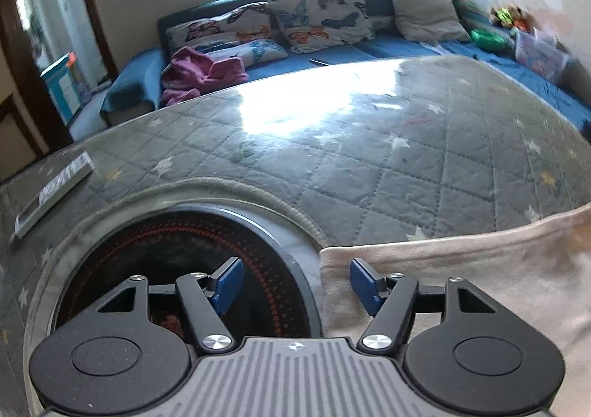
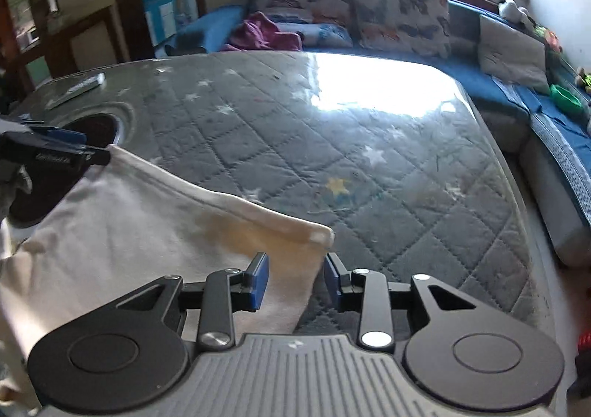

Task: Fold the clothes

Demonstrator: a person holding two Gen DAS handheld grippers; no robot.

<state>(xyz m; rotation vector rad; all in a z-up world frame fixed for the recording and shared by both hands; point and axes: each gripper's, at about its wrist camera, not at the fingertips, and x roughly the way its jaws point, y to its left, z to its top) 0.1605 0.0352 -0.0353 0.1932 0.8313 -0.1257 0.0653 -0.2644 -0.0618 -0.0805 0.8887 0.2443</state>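
**Two grippers, one cream cloth**

Cream cloth lies on the quilted table, beside its round black inset. Left gripper gapes wide over the cloth's edge; right gripper straddles the corner, pads apparently not pinching. Grab both corners evenly before folding.

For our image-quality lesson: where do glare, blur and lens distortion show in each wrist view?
Left wrist view: window glare whitens the quilted table cover near its far edge; fisheye bows that edge. Right wrist view: the same glare sits upper right; the cream cloth looks softly blurred; the room's left side is dim.
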